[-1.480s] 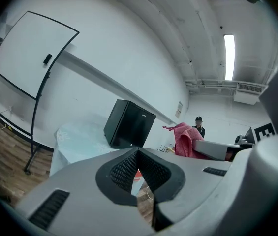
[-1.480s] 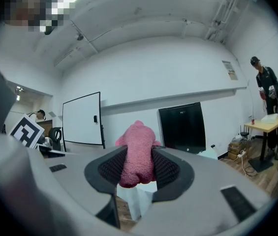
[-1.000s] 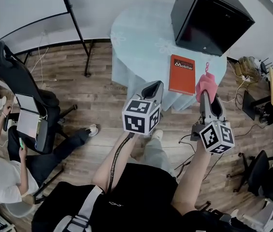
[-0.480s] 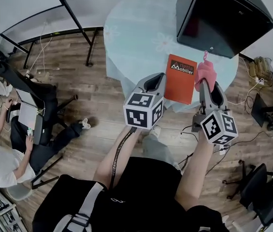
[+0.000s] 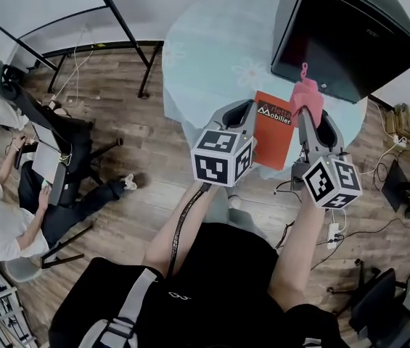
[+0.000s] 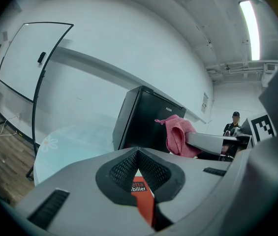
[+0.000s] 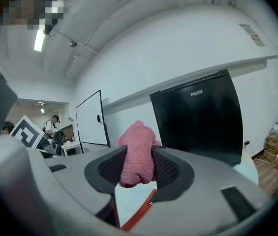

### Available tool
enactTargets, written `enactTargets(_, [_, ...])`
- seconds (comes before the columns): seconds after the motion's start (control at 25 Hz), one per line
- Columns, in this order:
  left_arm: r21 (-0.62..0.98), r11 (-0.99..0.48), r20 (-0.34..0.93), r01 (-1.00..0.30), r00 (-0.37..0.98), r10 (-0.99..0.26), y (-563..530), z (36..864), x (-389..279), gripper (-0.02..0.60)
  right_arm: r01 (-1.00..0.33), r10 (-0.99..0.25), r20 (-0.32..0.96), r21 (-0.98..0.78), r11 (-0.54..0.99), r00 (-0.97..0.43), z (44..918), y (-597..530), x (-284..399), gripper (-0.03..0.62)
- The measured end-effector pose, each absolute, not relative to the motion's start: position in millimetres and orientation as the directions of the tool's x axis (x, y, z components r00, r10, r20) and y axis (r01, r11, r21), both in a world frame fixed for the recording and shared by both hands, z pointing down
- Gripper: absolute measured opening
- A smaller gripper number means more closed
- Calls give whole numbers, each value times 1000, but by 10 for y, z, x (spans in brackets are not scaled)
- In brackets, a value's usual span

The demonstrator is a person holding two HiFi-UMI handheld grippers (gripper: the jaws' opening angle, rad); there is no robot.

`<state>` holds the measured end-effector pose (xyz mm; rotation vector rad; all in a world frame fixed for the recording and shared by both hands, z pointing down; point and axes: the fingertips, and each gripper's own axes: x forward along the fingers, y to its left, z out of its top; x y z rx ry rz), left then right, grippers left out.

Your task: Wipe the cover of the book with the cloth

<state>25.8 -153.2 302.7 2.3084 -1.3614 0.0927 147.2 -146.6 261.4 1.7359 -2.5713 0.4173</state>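
An orange-red book (image 5: 272,129) lies flat near the front edge of the round pale-blue table (image 5: 212,56). My right gripper (image 5: 308,113) is shut on a pink cloth (image 5: 306,96), which hangs in the air over the book's far right corner. In the right gripper view the cloth (image 7: 138,154) fills the gap between the jaws, and the book's red edge (image 7: 138,214) shows below. My left gripper (image 5: 238,112) is shut and holds nothing, hovering at the book's left edge. Beneath its jaws in the left gripper view lies the book (image 6: 141,195).
A black cabinet (image 5: 350,35) stands on the table behind the book. A whiteboard stand (image 5: 128,35) is at the back left. A seated person (image 5: 9,216) and an office chair (image 5: 59,151) are at the left. Cables (image 5: 335,227) lie on the wooden floor at the right.
Both grippers have moved forward over the table's edge. The cloth has risen and moved from the book's right side to over its far right corner.
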Motion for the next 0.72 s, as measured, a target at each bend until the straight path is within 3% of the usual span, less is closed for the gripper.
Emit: enactTargets(0.72, [426,-323,450,-845,508,-735,-2162,3970,363,14,-884,-805,376,-279,374,-459,3564,-2053,1149,150])
